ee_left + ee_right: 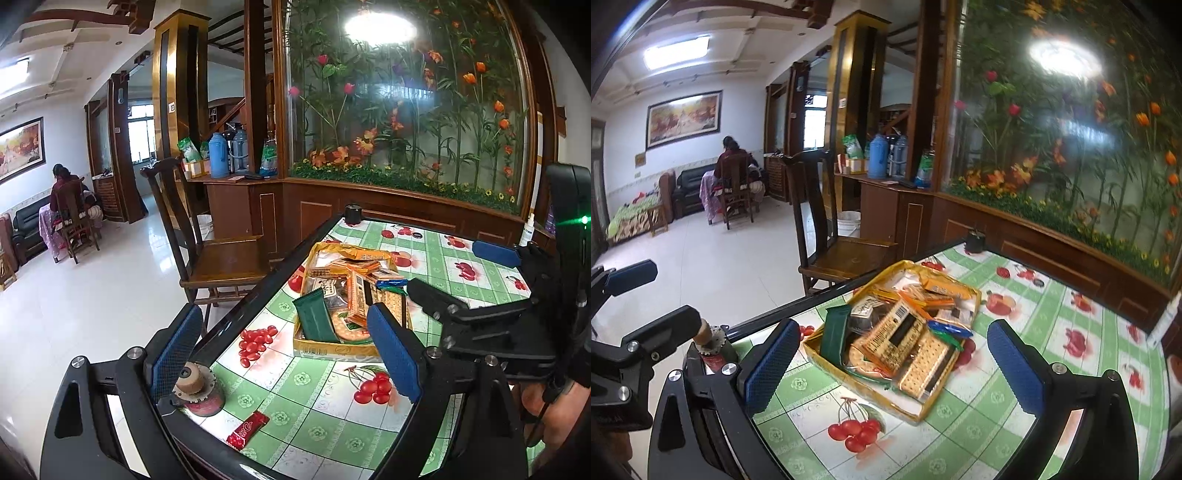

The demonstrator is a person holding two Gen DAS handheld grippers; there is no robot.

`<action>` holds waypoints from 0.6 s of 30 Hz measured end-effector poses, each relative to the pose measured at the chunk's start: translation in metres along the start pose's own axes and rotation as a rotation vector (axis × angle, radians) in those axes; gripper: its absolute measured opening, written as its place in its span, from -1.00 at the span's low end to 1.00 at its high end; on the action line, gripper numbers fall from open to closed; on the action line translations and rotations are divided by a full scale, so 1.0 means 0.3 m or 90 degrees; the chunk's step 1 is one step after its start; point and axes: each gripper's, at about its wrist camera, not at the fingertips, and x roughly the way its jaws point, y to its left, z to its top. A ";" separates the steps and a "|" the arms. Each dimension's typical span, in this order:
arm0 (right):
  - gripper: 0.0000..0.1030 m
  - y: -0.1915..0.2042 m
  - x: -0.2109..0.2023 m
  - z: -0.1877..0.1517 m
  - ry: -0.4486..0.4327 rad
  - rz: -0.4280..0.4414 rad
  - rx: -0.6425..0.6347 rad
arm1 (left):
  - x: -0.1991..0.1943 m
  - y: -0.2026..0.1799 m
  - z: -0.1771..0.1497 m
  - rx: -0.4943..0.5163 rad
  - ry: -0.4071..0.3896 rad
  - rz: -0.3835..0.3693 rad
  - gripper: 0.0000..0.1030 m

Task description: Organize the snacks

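Observation:
A shallow yellow box (334,350) sits on the fruit-print table, filled with several snack packets: a dark green packet (317,319), orange packets and cracker packs (923,365). One red snack packet (247,430) lies loose on the table near the front edge. My left gripper (286,354) hovers open just short of the box, nothing between its blue pads. In the right wrist view the box (864,387) lies ahead of my right gripper (894,369), which is also open and holds nothing. Each gripper shows at the edge of the other's view.
A round spool on a red disc (195,386) rests at the table's left edge. A small black cup (352,214) stands at the far corner, a white bottle (528,229) at the far right. A wooden chair (221,258) stands left of the table. A person sits far off.

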 end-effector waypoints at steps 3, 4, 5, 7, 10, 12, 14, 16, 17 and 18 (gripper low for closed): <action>0.99 0.038 0.015 0.008 0.000 0.003 -0.033 | 0.002 0.006 0.001 -0.001 -0.001 0.005 0.78; 0.99 0.053 0.021 0.009 0.000 0.004 -0.046 | 0.002 0.007 0.000 -0.001 0.000 0.005 0.78; 0.99 0.067 0.026 0.010 0.000 0.004 -0.058 | 0.003 0.008 0.000 -0.002 0.001 0.006 0.78; 0.99 0.086 0.033 0.012 -0.001 0.005 -0.075 | 0.005 0.013 -0.003 -0.004 0.003 0.007 0.78; 0.99 0.103 0.042 0.015 -0.001 0.009 -0.079 | 0.005 0.016 -0.005 0.002 0.003 0.011 0.78; 0.99 0.099 0.044 0.018 -0.002 0.017 -0.074 | 0.010 0.021 -0.007 0.003 0.007 0.010 0.78; 0.99 0.094 0.047 0.017 -0.003 0.020 -0.069 | 0.014 0.032 -0.013 -0.001 0.011 0.005 0.77; 0.99 0.090 0.051 0.015 -0.002 0.017 -0.068 | 0.019 0.044 -0.019 -0.006 0.015 0.009 0.78; 0.99 0.087 0.054 0.014 0.000 0.014 -0.068 | 0.020 0.048 -0.022 -0.008 0.017 0.010 0.78; 0.99 0.084 0.056 0.012 0.001 0.013 -0.067 | 0.024 0.055 -0.024 -0.011 0.022 0.008 0.78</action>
